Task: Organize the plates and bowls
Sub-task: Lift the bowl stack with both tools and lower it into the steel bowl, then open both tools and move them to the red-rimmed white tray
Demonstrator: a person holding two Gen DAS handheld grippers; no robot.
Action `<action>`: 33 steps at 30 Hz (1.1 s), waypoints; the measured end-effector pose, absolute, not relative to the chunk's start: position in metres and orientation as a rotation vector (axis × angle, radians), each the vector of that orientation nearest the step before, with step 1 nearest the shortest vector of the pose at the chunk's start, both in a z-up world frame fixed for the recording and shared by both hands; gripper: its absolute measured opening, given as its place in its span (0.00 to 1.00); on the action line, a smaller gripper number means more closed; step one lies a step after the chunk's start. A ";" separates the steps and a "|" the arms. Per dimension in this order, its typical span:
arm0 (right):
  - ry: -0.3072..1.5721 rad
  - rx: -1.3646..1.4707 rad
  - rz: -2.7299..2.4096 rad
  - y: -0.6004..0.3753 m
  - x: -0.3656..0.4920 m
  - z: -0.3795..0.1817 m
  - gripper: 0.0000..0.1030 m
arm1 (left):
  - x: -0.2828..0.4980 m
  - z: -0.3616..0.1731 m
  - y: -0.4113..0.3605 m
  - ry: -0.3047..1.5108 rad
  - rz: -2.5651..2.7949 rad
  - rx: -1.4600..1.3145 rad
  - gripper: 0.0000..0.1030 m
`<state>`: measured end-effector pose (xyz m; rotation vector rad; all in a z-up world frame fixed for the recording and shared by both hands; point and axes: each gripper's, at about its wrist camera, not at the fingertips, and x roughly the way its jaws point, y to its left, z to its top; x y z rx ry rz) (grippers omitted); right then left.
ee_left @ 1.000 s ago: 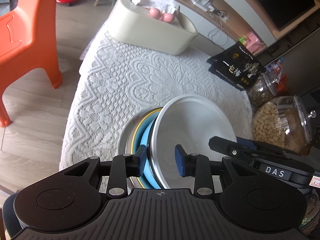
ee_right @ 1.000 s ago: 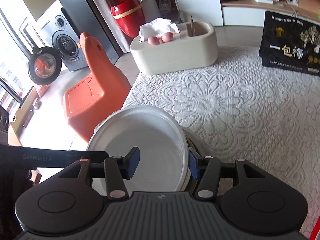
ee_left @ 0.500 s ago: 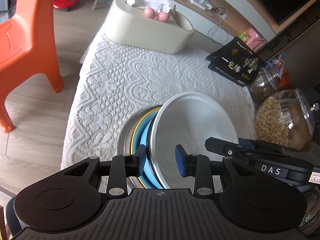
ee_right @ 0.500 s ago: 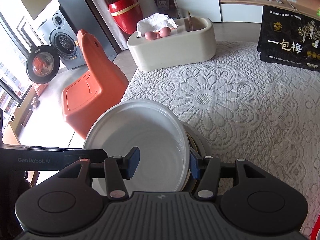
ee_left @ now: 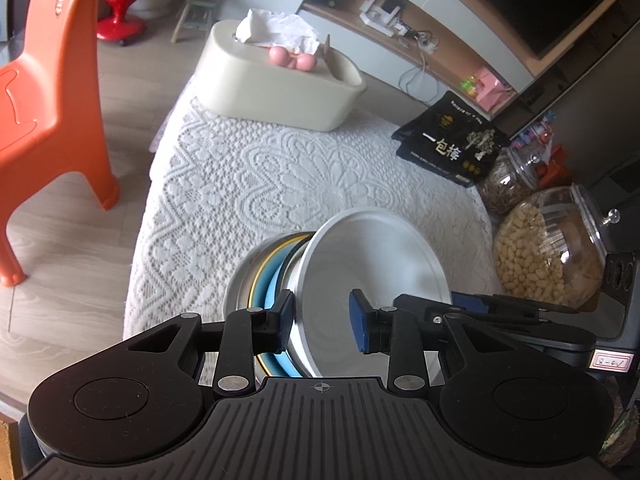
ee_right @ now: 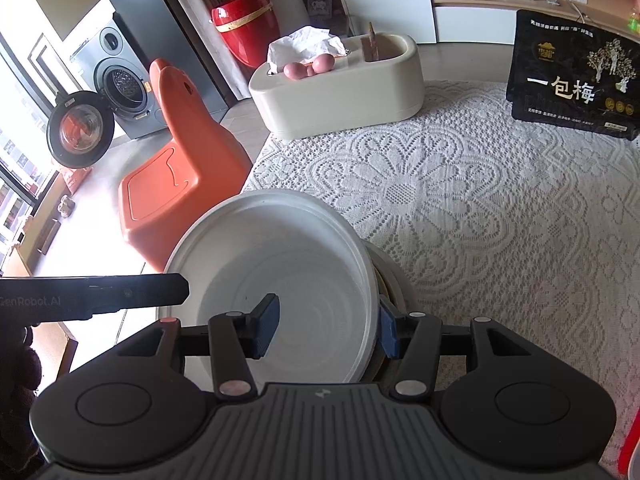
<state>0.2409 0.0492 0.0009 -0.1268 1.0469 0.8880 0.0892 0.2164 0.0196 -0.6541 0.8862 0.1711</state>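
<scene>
the left gripper sits nearest, its jaws straddling the near rim of the white bowl; they have just been closing, with the rim between them, but a gap shows at the inner pad, so i read it as not yet clamped. the right gripper reaches in from the other side of the white bowl, its outer pad against the outside wall and its inner pad standing off from the inside, so whether it truly pinches the rim i cannot tell. the white bowl is tilted, leaning on the stack of dishes just behind it: a blue bowl with a yellow-edged one around it, nested in a steel bowl that rests on the lace tablecloth. judging from that, the gathering is nearly done, since no loose plate or bowl shows anywhere else on the cloth; what looks left is to level the white bowl and seat it squarely in the stack. farther from the white bowl, near the far edge of the cloth, stand a cream tissue box and a black snack bag, both well apart from the stack.
</scene>
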 end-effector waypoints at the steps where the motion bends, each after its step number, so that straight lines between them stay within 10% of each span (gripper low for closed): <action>1: 1.037 -0.118 0.889 0.046 0.242 0.004 0.51 | 0.088 0.020 0.217 0.881 0.186 -0.647 0.31; 16: 0.894 -0.027 0.613 -0.157 0.292 0.034 0.51 | 0.114 0.089 0.122 0.697 0.102 -0.552 0.31; 33: 1.117 0.151 0.340 -0.326 0.343 -0.094 0.50 | 0.292 -0.068 -0.121 1.145 -0.241 -0.418 0.31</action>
